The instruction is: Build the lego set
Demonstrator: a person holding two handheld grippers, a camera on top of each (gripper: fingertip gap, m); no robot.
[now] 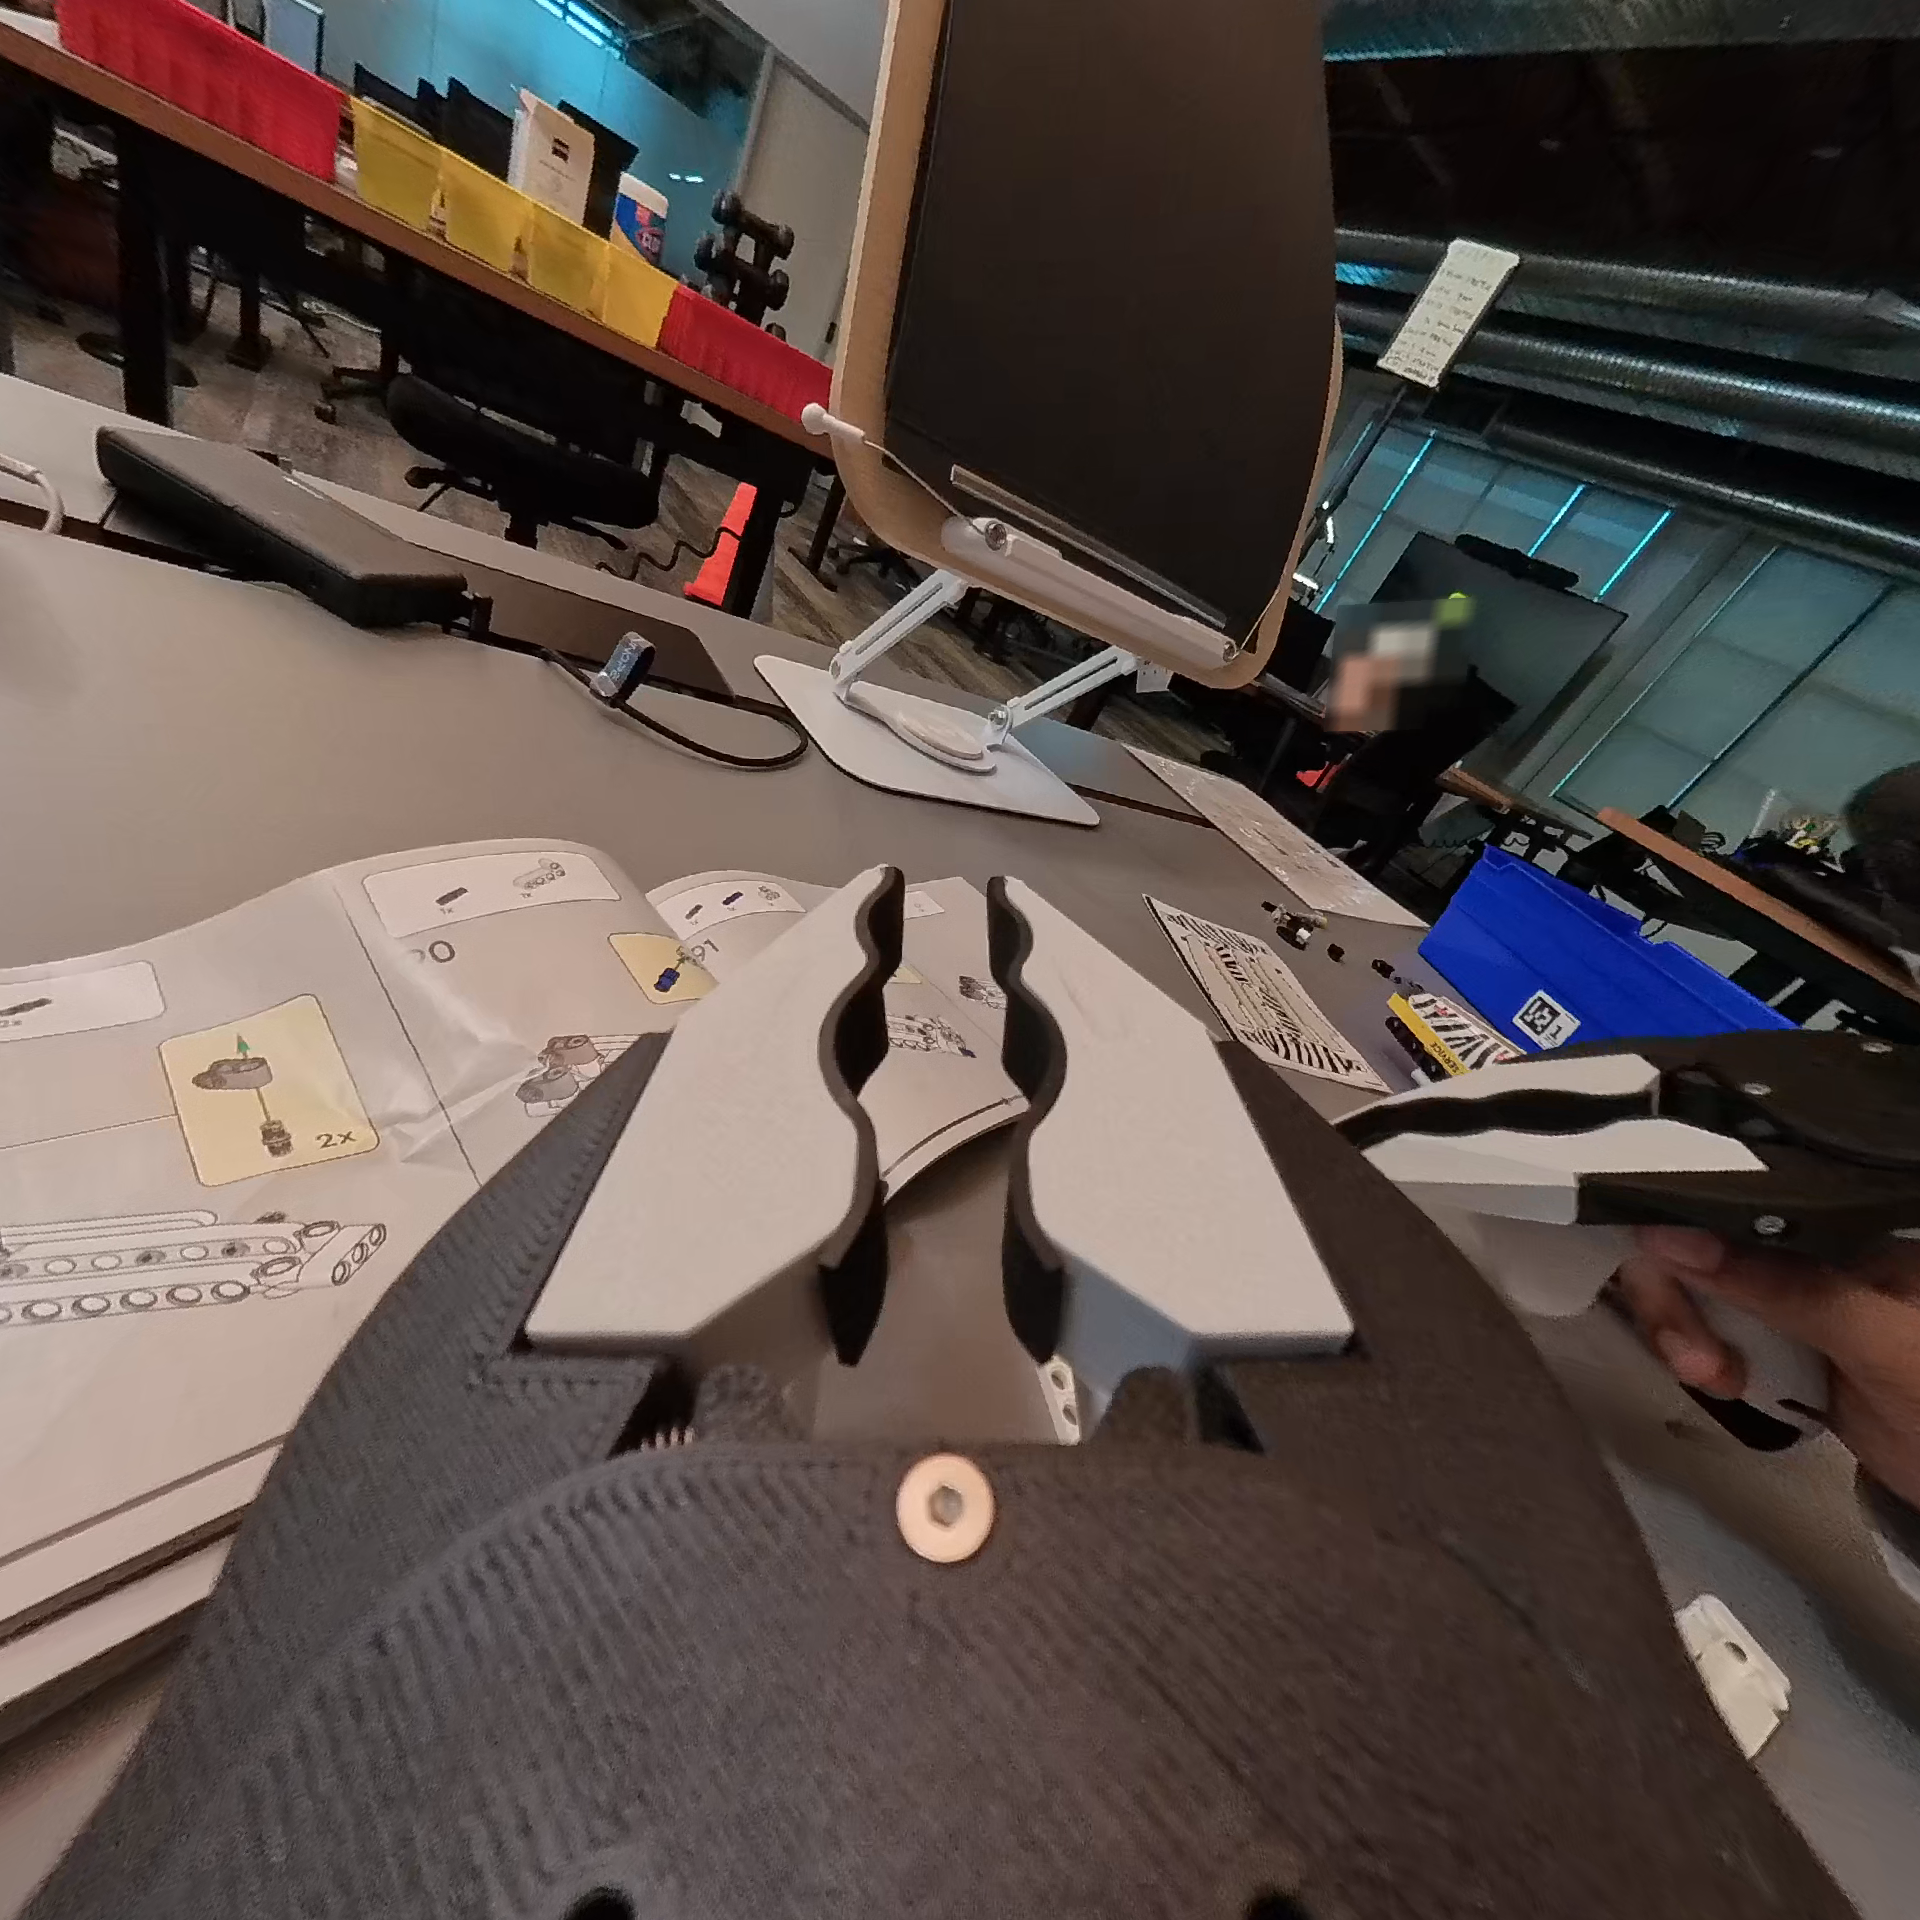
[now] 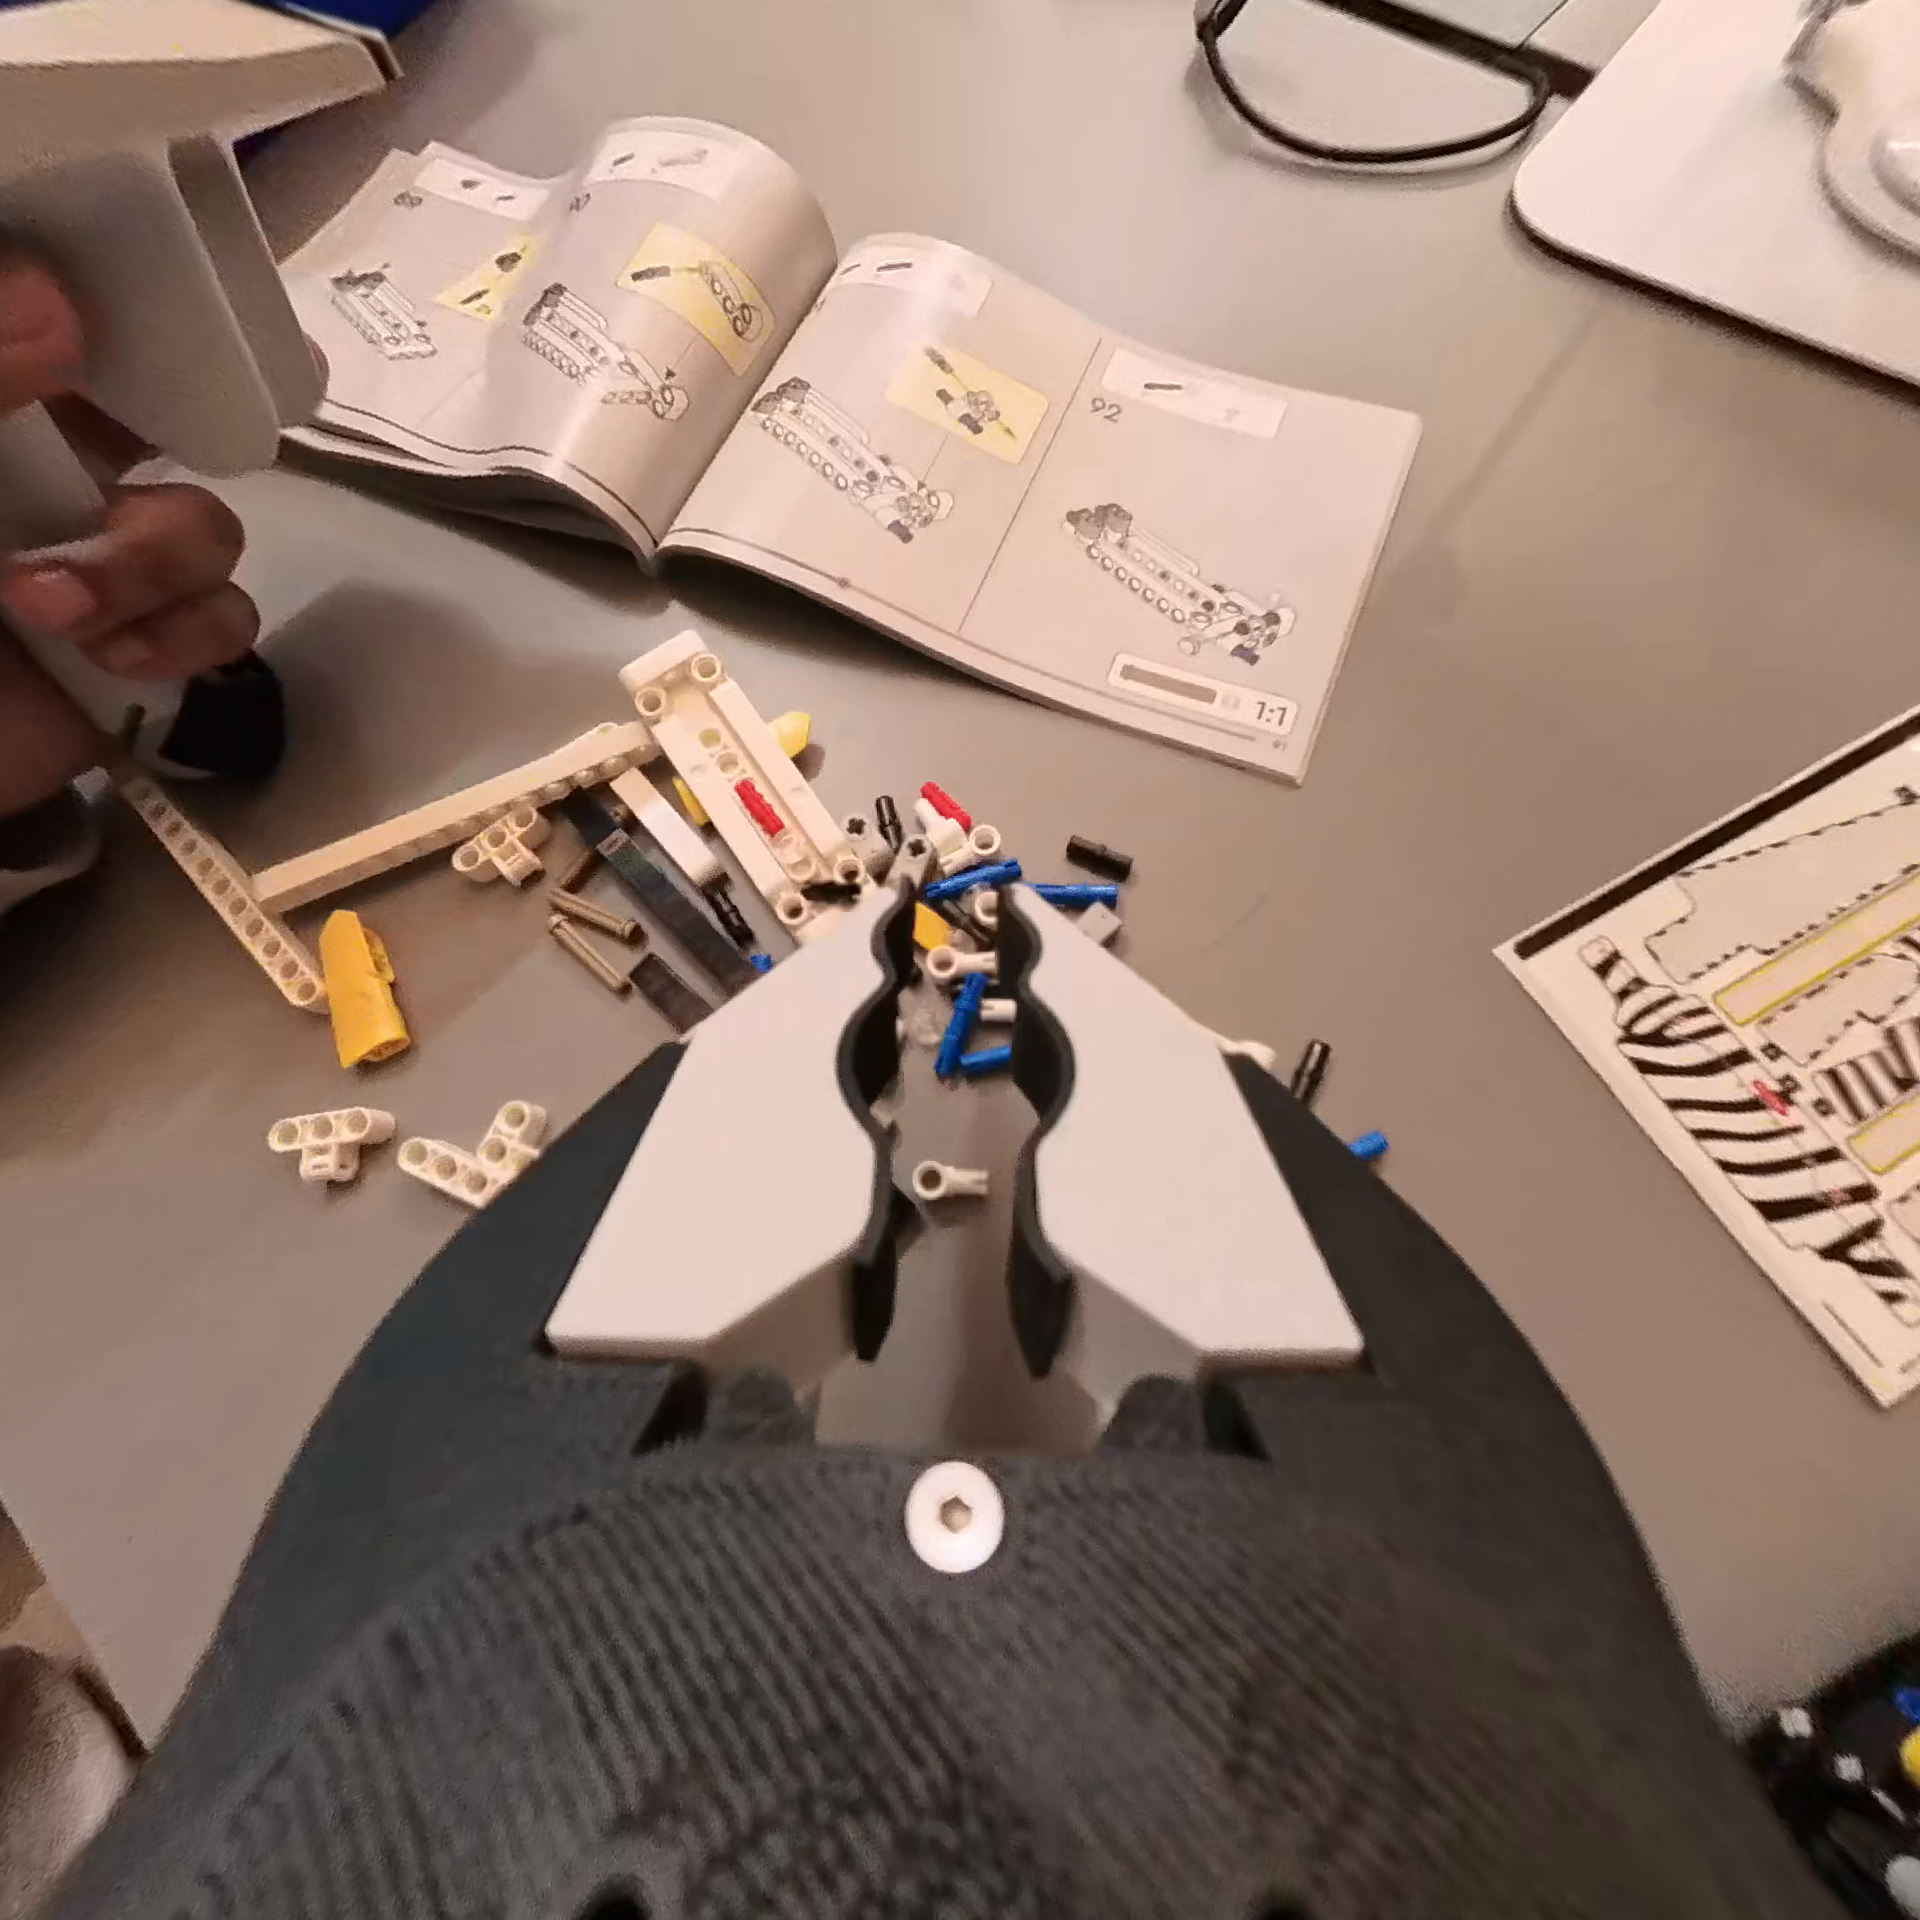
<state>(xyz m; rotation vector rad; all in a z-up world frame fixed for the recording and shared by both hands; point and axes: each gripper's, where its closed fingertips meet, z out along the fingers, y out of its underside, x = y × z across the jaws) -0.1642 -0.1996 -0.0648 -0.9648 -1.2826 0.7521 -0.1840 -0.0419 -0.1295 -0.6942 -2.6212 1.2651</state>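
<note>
Right hand-held gripper [image 2: 951, 909], jaws narrowly parted and empty, above loose lego pieces [image 2: 966, 1023]; left hand-held gripper [image 1: 940, 894] likewise, over the instruction booklet [image 1: 312, 1039].

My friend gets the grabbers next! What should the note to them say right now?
Left gripper: open, empty, above the open instruction booklet.
Right gripper: open, empty, tips over the loose pile of small pins.
White beams, yellow pieces and white connectors lie scattered on the grey table; sticker sheet lies to the right.
Done: nothing joined that I can see.
Left: pick parts and probably build everything.
</note>
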